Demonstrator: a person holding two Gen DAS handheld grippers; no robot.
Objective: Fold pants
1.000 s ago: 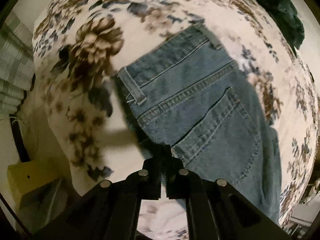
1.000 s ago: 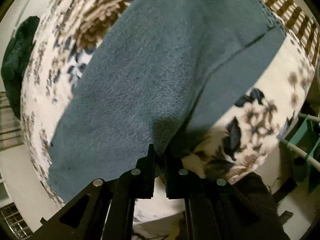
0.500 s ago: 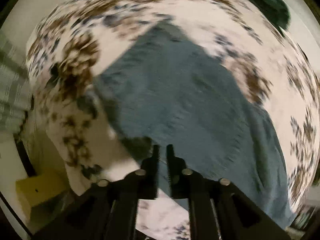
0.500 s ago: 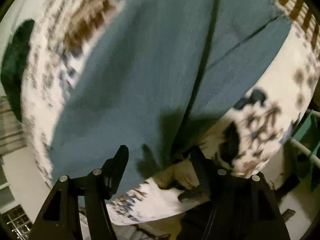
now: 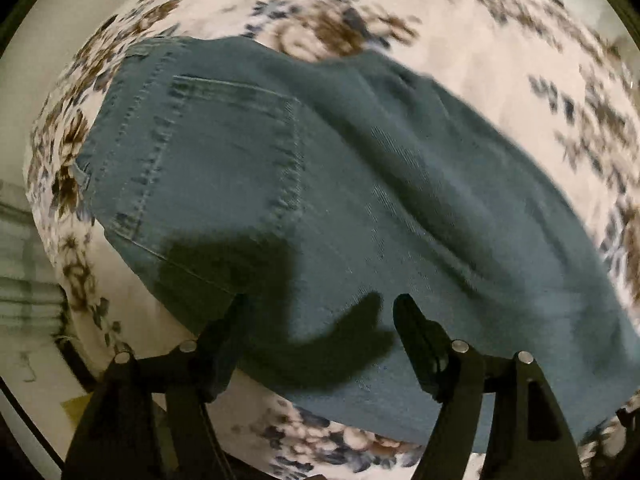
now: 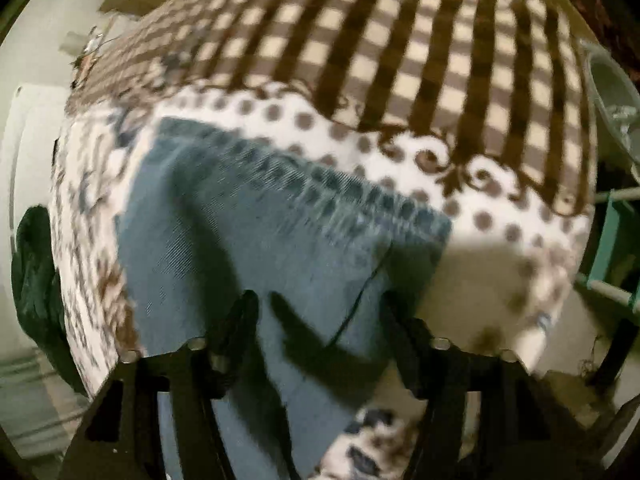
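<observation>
Blue jeans [image 5: 340, 200] lie flat on a floral blanket [image 5: 500, 52], folded lengthwise with one back pocket [image 5: 224, 152] facing up at the left. My left gripper [image 5: 320, 312] is open and empty, hovering just above the denim near its near edge. In the right wrist view the leg end of the jeans [image 6: 260, 240] shows, with its hem [image 6: 340, 192] toward a checked blanket [image 6: 400, 40]. My right gripper [image 6: 320, 308] is open and empty above the leg end.
A dark green garment [image 6: 36, 272] lies at the blanket's left edge. A green rack [image 6: 616, 248] stands to the right of the bed. A plaid cloth [image 5: 24, 264] hangs at the left. The bed's near edge runs under both grippers.
Both grippers were shut on the denim edge a second ago; both have opened and let go. The cameras have swung, the left over the pocket area, the right toward the hem.
</observation>
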